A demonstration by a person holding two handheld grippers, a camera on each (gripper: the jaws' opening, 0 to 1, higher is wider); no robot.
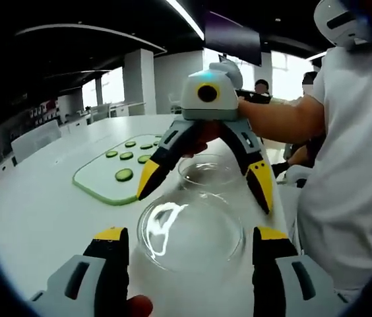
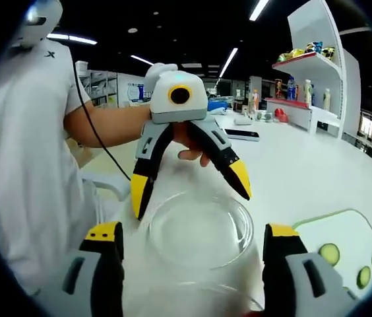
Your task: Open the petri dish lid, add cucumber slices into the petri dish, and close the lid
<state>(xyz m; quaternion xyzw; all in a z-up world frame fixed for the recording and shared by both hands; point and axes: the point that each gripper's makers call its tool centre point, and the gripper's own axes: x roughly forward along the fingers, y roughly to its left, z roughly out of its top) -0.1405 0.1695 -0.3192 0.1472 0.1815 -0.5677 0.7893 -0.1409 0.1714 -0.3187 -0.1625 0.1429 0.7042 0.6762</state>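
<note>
Cucumber slices point(image 1: 125, 158) are lying on a green-edged cutting board point(image 1: 100, 186) on the white table point(image 1: 34, 218), off to one side of two clear glass dishes. The left gripper point(image 1: 187, 254) is hanging spread wide around the near dish point(image 1: 191, 234), touching nothing. The right gripper point(image 1: 207, 181) is facing it, jaws also spread, over the far dish point(image 1: 210, 170). Judging by position, the slices are sitting nearer the right gripper's side, beyond both dishes.
</note>
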